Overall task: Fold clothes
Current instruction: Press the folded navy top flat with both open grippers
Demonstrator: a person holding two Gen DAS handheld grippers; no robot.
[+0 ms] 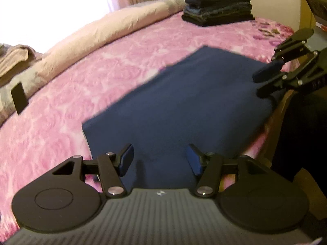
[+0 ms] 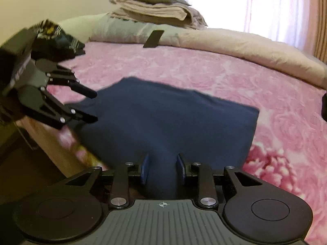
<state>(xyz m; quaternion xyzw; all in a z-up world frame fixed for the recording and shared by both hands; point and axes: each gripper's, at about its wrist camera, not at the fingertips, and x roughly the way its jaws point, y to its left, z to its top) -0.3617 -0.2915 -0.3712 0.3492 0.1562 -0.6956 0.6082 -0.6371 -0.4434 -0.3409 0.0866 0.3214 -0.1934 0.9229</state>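
Foreground, left-wrist view: left gripper (image 1: 159,160) spread wide above the near edge of a folded navy garment (image 1: 184,102) lying flat mid-frame on a pink floral bedspread (image 1: 71,102). Right-wrist view: right gripper (image 2: 162,168) parted, a fold of navy cloth bulging between its fingers, pinch uncertain. Open bedspread left of the garment. Farther back: black phone (image 1: 18,98), beige duvet (image 1: 102,28), stack of dark folded clothes (image 1: 217,4) at top centre.
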